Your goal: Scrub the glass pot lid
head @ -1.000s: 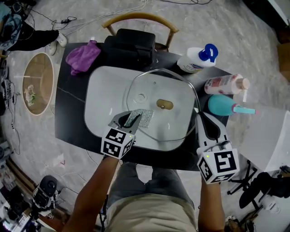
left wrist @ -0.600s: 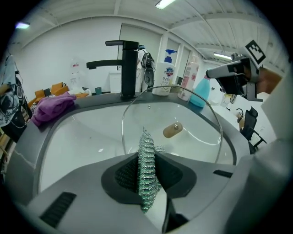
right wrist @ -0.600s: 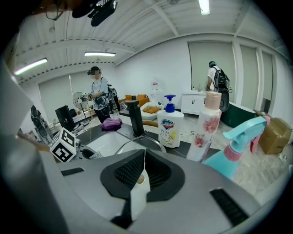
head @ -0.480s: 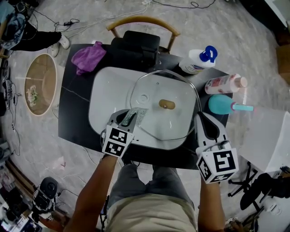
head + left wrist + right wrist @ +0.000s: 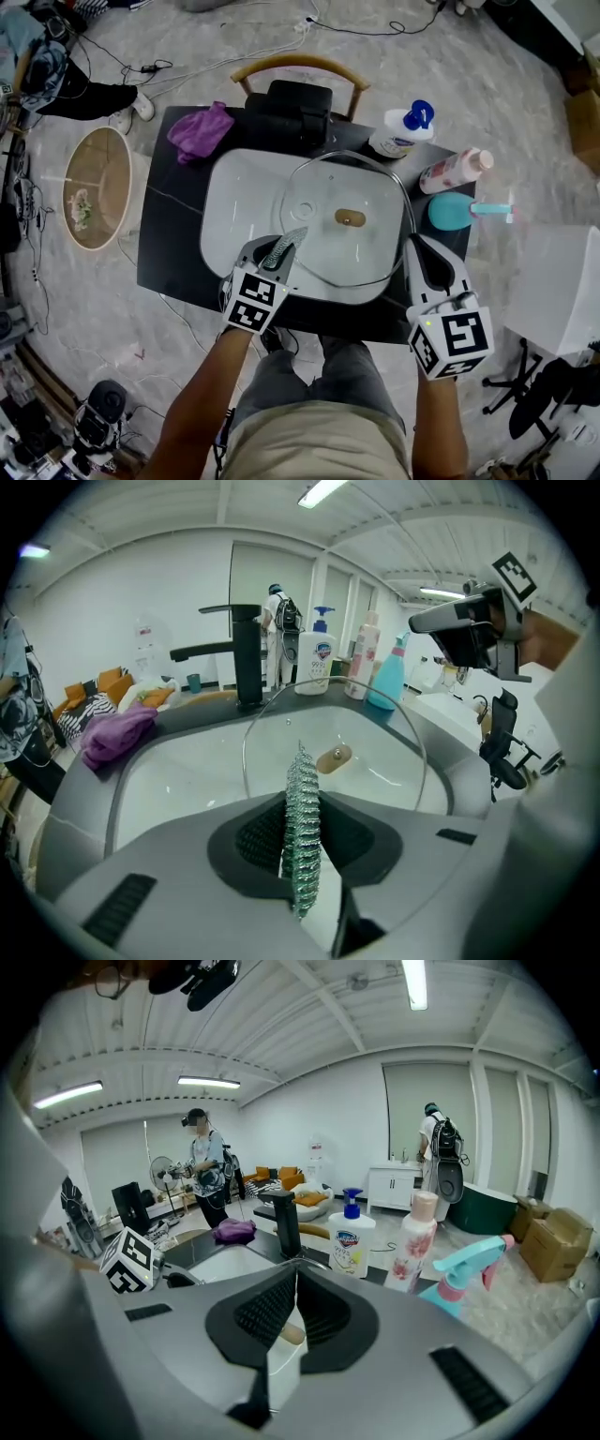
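- Across the white sink (image 5: 223, 202) sits the glass pot lid (image 5: 361, 253), knob up.
- Left gripper (image 5: 278, 251) is clamped on a steel scrubber (image 5: 302, 841) at the lid's near-left edge.
- Right gripper (image 5: 413, 246) has its jaws pinched together on the lid's right rim.

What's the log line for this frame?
left gripper: shut on scrubber, at lid near-left edge | right gripper: shut on lid rim | lid: tilted over sink | phase: scrub

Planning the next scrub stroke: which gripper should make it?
Likely left. The left gripper pinches the scrubber at the lid's near edge; the right gripper is shut on the lid's rim, steadying it.
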`<state>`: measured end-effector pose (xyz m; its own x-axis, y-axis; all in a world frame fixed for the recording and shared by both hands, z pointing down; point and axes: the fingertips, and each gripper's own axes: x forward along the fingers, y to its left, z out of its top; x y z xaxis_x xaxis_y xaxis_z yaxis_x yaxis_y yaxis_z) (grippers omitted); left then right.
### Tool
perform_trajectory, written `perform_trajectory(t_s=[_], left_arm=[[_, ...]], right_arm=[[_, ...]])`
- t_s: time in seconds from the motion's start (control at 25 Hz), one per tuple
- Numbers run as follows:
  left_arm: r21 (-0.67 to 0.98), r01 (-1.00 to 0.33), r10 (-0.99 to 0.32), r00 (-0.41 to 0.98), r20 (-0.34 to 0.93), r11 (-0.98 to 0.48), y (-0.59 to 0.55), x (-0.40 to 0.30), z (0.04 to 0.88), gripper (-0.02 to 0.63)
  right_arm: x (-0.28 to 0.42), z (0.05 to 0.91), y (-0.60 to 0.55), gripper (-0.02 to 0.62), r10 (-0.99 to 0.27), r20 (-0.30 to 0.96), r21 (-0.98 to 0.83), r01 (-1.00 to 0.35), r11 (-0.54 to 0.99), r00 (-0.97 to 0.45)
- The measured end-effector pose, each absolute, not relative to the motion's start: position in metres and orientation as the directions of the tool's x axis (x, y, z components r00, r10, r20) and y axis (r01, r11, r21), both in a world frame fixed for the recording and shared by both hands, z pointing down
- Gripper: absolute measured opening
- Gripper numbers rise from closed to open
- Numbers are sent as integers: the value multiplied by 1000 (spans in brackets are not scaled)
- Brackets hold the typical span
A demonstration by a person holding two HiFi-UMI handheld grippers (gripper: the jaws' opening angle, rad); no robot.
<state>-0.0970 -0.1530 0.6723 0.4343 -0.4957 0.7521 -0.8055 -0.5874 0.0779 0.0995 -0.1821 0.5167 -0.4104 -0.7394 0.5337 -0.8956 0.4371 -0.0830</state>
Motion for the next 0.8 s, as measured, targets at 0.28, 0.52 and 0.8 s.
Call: perform_trajectory(t_s=[0.28, 0.52, 0.8], left_arm=[[25, -797, -584, 463, 667, -604, -145, -113, 599, 92], [-56, -795, -681, 479, 554, -604, -133, -137, 508, 92], [-183, -782, -776, 501, 383, -595, -108, -162, 401, 92]], right_arm=[[77, 480, -159, 26, -758, 494, -60, -886, 460, -427], [39, 429, -135, 25, -761, 436, -31, -854, 520, -479], [-18, 366, -104, 23, -728, 370, 75, -763, 643, -577]])
